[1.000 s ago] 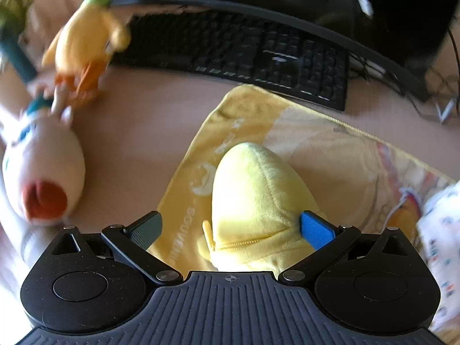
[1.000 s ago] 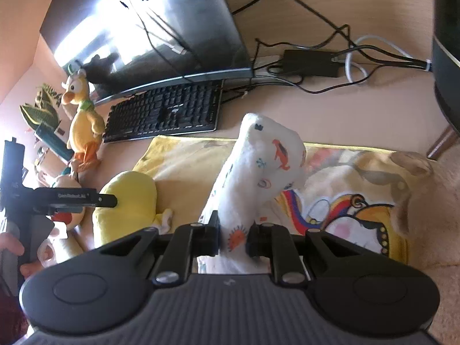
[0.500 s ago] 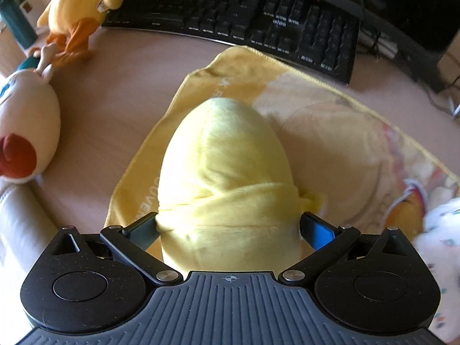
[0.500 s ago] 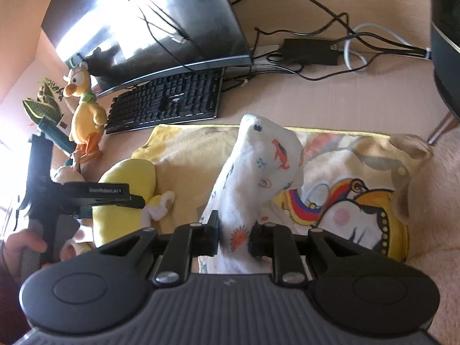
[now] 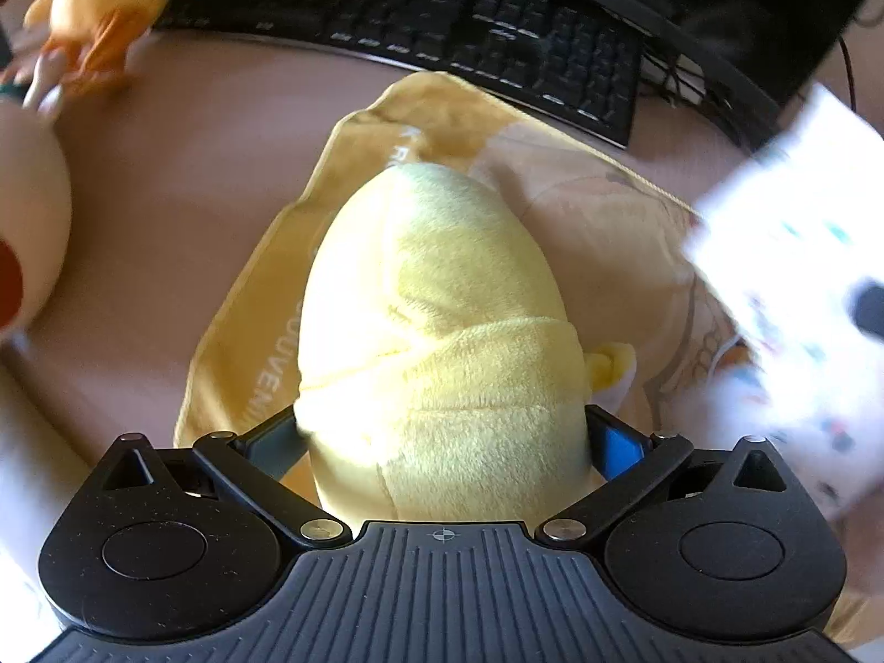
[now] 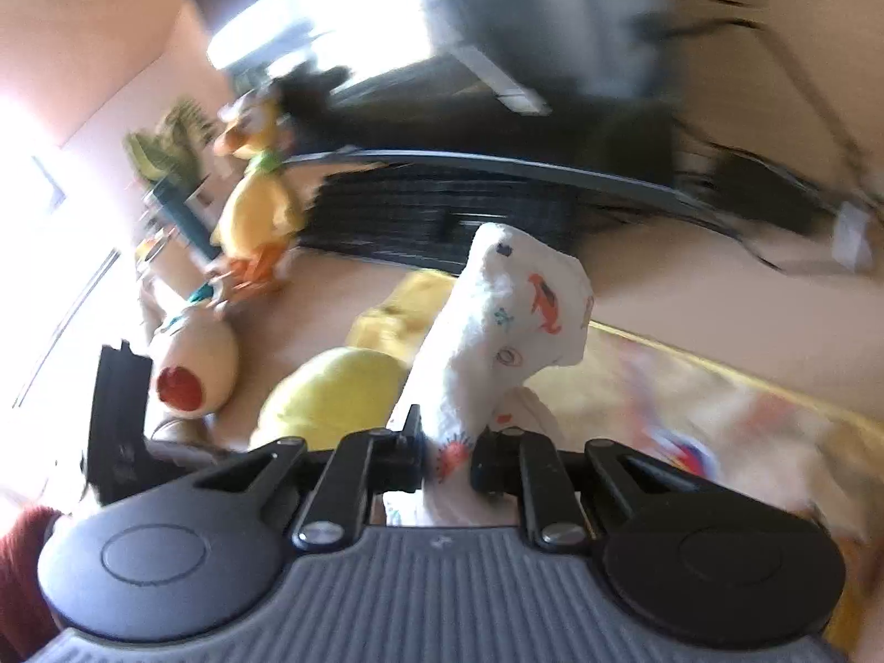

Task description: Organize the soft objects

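Observation:
A yellow plush point(image 5: 436, 331) lies on a printed yellow towel point(image 5: 580, 188) on the desk. My left gripper point(image 5: 442, 436) straddles its near end with the jaws wide, and the plush fills the gap and touches both fingers. The same plush point(image 6: 331, 392) shows low and left in the right wrist view. My right gripper point(image 6: 446, 442) is pinched on a white patterned cloth point(image 6: 514, 320) that stands up between its fingers, and its jaws are closing. That cloth point(image 5: 801, 254) appears blurred at the right of the left wrist view.
A black keyboard point(image 5: 442, 16) and a monitor stand lie behind the towel. A yellow duck plush point(image 6: 257, 210) and a white egg-shaped plush with a red mouth point(image 6: 193, 364) sit at the left. Cables run along the desk's back right. A red sleeve shows bottom left.
My left gripper came down over the yellow plush, which now sits between its fingers. My right gripper swung left with the white cloth, which entered the left wrist view.

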A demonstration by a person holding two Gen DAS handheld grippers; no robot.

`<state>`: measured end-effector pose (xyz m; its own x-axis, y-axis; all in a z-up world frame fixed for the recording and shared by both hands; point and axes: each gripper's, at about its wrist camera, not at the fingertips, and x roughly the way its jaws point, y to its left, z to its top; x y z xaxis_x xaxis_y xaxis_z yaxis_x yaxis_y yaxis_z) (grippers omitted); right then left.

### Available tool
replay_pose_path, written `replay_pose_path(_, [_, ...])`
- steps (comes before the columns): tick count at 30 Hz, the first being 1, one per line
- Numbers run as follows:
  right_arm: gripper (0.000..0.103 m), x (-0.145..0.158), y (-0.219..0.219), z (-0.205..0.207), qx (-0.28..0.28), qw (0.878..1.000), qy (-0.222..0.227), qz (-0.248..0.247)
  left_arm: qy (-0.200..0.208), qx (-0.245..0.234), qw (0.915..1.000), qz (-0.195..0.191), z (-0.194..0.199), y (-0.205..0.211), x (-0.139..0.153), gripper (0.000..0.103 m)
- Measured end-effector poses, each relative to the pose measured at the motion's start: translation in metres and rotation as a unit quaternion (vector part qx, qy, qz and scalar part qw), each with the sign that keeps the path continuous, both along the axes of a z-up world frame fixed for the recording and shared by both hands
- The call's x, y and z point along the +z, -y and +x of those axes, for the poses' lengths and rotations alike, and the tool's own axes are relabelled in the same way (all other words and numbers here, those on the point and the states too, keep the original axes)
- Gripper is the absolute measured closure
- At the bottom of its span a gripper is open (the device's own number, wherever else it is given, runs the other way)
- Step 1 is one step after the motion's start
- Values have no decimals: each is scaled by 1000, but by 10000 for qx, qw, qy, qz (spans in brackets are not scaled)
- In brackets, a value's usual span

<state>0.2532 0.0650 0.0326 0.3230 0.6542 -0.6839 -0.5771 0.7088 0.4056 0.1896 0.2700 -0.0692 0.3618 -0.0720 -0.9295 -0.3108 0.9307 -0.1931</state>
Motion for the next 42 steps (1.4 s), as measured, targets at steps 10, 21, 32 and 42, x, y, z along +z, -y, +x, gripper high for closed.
replay_pose_path(10, [87,-26,-113,15,933,9949,-48,-386,81,479,9953,-843,-18,-17,-17,0])
replay_pose_path(21, [87,-76,-64,53,-32,9953,-638,-732,74,523,9958,-745,-21,-10,-14,0])
replay_pose_path(32, [88,-33,-5,1,188,9980,-566,-225,144,523,9923,-1115,-38,-31,-8,0])
replay_pose_path(42, [88,-12,-14,-76,1441,9883,-496,103,92,960,9842,-1487,-39,-51,-4,0])
